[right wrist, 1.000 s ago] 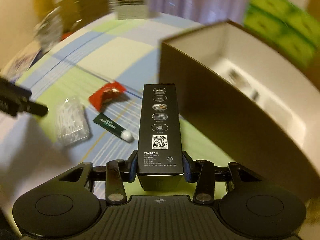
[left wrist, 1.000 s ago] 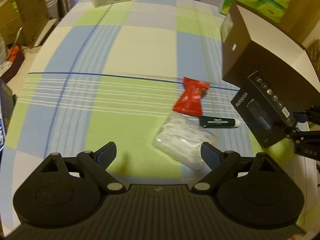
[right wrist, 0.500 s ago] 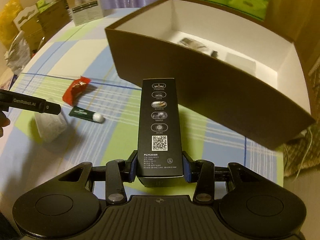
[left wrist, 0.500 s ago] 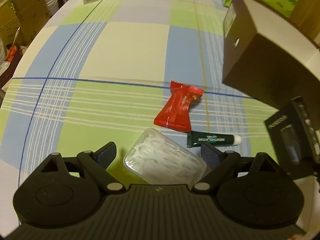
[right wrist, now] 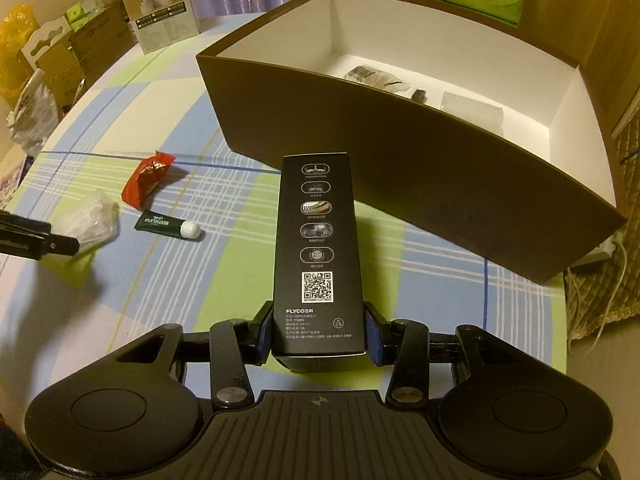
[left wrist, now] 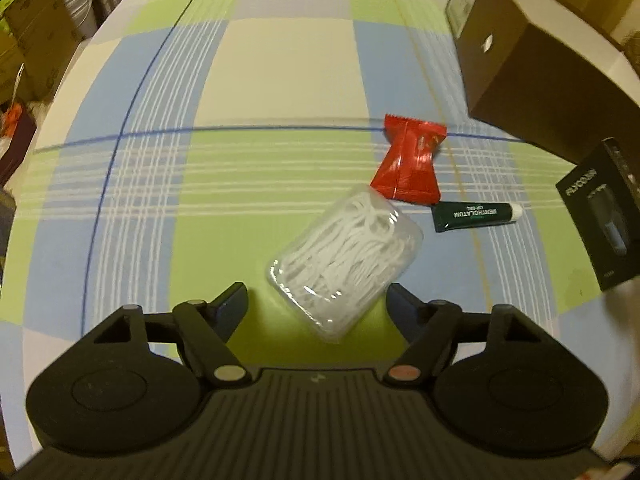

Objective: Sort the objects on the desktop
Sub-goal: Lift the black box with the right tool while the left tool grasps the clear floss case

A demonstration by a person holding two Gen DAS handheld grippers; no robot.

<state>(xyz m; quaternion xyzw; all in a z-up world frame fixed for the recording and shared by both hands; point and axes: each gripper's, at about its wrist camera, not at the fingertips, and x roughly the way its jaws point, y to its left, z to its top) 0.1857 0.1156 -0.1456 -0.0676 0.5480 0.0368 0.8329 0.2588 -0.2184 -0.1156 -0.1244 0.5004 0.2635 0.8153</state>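
Over the last second the left gripper [left wrist: 316, 300] had closed in on the clear case of floss picks [left wrist: 346, 258] until the case lay between its fingers [left wrist: 232, 298], which were spread wide and, as far as the view showed, not touching it. A second earlier the case sat ahead of the fingers and off to one side; now its near end reached in between them. That put the left hand one squeeze away from a grasp, in my judgement.

The right gripper [right wrist: 318, 334] had meanwhile swung from a blurred sideways view to face the brown box [right wrist: 400, 168], its fingers clenched on the black carton [right wrist: 316, 240], which was held above the table [left wrist: 280, 68] on the near side of the brown box. A few things already lay inside that box, so the carton probably belonged there next.

Left of the brown box, the red packet [left wrist: 412, 164] and the green tube [left wrist: 472, 216] stayed where they were on the table, the tube just beside the packet and the case touching or overlapping the packet's edge. Both looked like they were waiting to be sorted.
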